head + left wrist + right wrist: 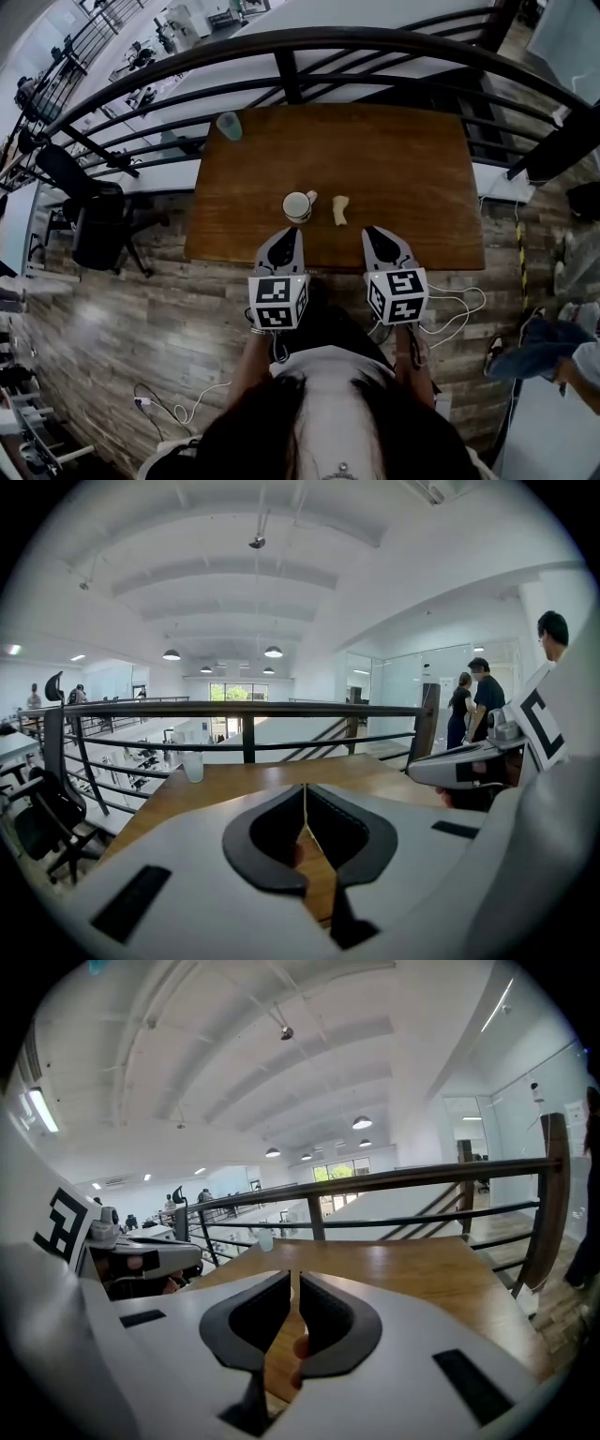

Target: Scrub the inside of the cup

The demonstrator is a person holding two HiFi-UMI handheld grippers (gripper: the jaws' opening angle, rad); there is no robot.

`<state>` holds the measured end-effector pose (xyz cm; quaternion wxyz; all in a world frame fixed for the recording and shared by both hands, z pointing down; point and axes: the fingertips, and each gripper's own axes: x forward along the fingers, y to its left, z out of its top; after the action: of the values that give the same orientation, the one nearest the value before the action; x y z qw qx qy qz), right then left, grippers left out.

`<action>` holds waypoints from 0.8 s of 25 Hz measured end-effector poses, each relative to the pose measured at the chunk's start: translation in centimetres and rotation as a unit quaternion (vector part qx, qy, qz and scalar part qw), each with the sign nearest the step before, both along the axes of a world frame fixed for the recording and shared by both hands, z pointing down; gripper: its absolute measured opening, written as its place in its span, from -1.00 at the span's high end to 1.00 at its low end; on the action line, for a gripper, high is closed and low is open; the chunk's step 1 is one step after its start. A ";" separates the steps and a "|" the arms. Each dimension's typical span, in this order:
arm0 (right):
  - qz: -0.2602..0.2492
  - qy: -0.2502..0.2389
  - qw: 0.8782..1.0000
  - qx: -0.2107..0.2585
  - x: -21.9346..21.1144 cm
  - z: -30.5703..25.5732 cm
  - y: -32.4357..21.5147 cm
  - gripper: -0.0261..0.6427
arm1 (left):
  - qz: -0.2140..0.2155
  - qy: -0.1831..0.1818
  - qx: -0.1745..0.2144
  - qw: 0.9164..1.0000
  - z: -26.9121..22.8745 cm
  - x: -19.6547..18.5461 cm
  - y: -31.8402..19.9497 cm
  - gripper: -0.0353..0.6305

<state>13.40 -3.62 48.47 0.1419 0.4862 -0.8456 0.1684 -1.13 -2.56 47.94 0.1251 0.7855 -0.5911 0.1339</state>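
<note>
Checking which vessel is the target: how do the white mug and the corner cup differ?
The mug is white with a handle; the cup is translucent, bluish and handleless. The mug sits mid-table just ahead of the left gripper; the cup stands at the far left corner. Both are upright on the table, untouched.

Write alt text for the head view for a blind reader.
A white mug and a small pale object sit side by side on a wooden table; the left claw and right claw, both shut and empty, hover at its near edge.
</note>
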 end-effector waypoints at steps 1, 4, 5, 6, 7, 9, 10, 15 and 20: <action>-0.003 0.000 1.000 -0.002 -0.2 0.2 -0.2 0.80 | -0.001 0.000 -0.002 1.000 0.3 -0.1 -0.2 0.87; -0.005 0.001 1.000 -0.006 -0.8 0.7 -1.2 0.80 | -0.001 -0.002 -0.005 1.000 0.9 -0.6 -1.3 0.86; -0.005 0.002 1.000 -0.009 -1.0 0.9 -1.5 0.80 | 0.000 -0.001 -0.006 1.000 1.1 -0.7 -1.6 0.86; -0.005 0.002 1.000 -0.012 -1.2 1.1 -1.8 0.80 | 0.002 0.000 -0.008 1.000 1.3 -0.9 -1.9 0.86; -0.005 0.003 1.000 -0.015 -1.4 1.3 -2.1 0.80 | 0.004 0.001 -0.010 1.000 1.5 -1.1 -2.2 0.86; -0.006 0.004 1.000 -0.021 -1.9 1.7 -2.7 0.80 | 0.007 0.002 -0.015 1.000 1.9 -1.4 -2.9 0.86; -0.006 0.005 1.000 -0.024 -2.1 1.9 -3.1 0.79 | 0.008 0.002 -0.016 1.000 2.0 -1.6 -3.2 0.86; -0.011 0.010 0.999 -0.041 -3.4 3.0 -4.8 0.64 | 0.017 0.005 -0.022 1.000 3.1 -2.4 -4.8 0.74; -0.002 0.018 0.999 -0.050 -4.2 4.1 -6.0 0.57 | 0.029 0.008 -0.024 0.999 4.3 -3.1 -5.8 0.56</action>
<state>9.20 -9.59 52.58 0.1819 0.4794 -0.8345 0.2017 -4.22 -8.33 52.20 0.1452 0.8003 -0.5634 0.1452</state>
